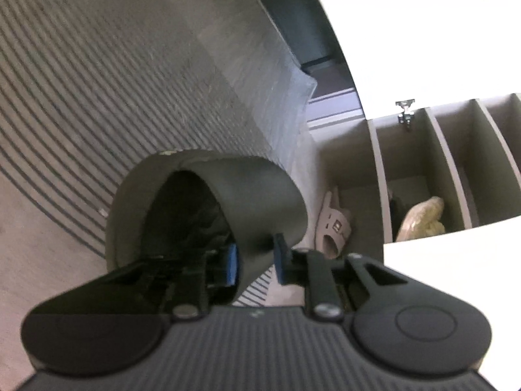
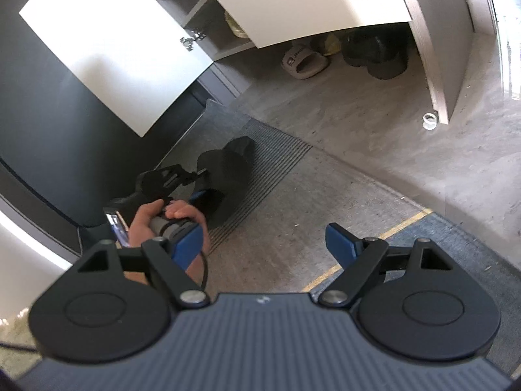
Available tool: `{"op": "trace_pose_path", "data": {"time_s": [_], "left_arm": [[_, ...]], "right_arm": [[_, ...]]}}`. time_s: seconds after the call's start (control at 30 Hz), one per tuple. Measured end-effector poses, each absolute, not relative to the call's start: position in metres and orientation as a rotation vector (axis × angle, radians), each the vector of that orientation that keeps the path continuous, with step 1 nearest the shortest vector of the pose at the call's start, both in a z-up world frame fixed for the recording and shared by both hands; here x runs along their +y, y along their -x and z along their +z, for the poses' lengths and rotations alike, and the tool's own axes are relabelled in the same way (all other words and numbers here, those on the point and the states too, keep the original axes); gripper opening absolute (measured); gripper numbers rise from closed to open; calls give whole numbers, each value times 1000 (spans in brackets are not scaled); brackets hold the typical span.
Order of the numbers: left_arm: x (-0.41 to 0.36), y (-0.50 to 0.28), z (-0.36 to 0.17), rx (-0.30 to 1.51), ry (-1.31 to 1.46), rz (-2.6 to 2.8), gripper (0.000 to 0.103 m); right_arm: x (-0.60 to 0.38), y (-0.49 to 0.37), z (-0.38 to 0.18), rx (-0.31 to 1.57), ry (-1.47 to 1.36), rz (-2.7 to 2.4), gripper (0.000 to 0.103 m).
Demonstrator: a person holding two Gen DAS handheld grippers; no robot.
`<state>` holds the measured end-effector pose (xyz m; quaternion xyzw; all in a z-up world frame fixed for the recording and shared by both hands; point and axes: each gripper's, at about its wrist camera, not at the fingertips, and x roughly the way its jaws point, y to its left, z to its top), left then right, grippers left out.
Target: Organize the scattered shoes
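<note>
Grip comes before speed here: the left tool (image 1: 255,259) is pinching the strap edge of a dark slipper (image 1: 208,208), one blue pad inside the opening and one outside, and the slipper hangs off the tool over the striped mat (image 1: 97,81). In the right wrist view the same slipper (image 2: 224,176) sits low over the mat, carried by a hand (image 2: 162,218) on the left tool's handle. The right tool (image 2: 263,244) is spread wide with nothing between its fingers, above bare floor. Under the open cabinet (image 2: 423,49) a beige slipper (image 2: 304,62) already sits beside a dark pair (image 2: 374,53), with a yellowish bundle behind. Judging by that row, the dark slipper probably belongs there, though whether it is being lifted off or set down the views leave open. If it is carried, the strap is soft and the sole hangs forward, so it may swing; keeping the pinch firm and the carry low should help, clear of the white door (image 1: 423,32).
</note>
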<state>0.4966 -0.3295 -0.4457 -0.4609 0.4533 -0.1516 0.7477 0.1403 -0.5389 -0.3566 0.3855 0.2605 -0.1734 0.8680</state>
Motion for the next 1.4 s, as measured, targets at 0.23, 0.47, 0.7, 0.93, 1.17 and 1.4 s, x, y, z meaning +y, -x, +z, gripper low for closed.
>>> {"op": "trace_pose_path", "data": {"time_s": [0.23, 0.47, 0.7, 0.93, 1.17, 1.4], "left_arm": [[-261, -488, -410, 995, 862, -374, 20], [-145, -440, -369, 1016, 709, -417, 20], [-37, -390, -362, 1017, 731, -397, 20], [24, -363, -382, 1086, 708, -383, 21], [66, -338, -393, 1161, 661, -391, 26], [75, -321, -384, 1236, 539, -430, 34]], "right_arm": [[-499, -147, -334, 523, -743, -303, 84], [-437, -155, -315, 543, -673, -185, 84], [-374, -167, -304, 588, -595, -46, 84], [-322, -175, -307, 657, -558, 74, 84], [-289, -174, -307, 692, -463, 183, 84], [-275, -159, -314, 739, -391, 221, 84]]}}
